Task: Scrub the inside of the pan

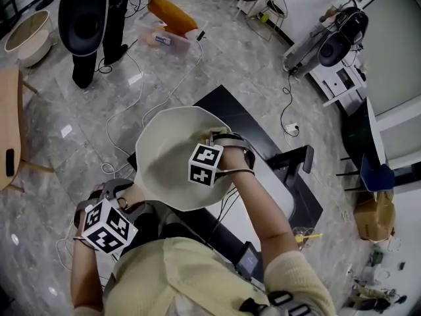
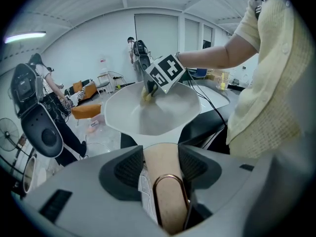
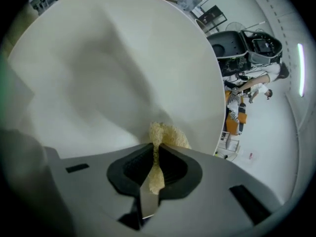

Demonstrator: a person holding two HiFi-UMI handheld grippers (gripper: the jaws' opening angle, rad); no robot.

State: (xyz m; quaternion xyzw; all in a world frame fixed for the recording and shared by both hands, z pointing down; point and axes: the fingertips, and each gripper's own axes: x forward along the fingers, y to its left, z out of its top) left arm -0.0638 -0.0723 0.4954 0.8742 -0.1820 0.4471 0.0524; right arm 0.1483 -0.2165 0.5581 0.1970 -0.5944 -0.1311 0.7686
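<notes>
A: Left gripper [image 2: 160,168]: jaws clamped on the pan's handle [image 2: 167,191], which is pale with a copper hanging loop. Likely purpose: it carries the pan [image 1: 168,166] in the air, tilted, with the inside turned toward the other hand.

B: Noted. Right gripper [image 3: 155,163]: jaws pinched tight on a yellow scrubbing pad [image 3: 169,134]. The pad appears pressed to the pan's inner wall.

A: Edges?

B: The rim runs close to the pad on one side. The other side is wide bare surface, open for strokes. A black table [image 1: 260,131] lies below the pan; the gap can't be judged.
</notes>
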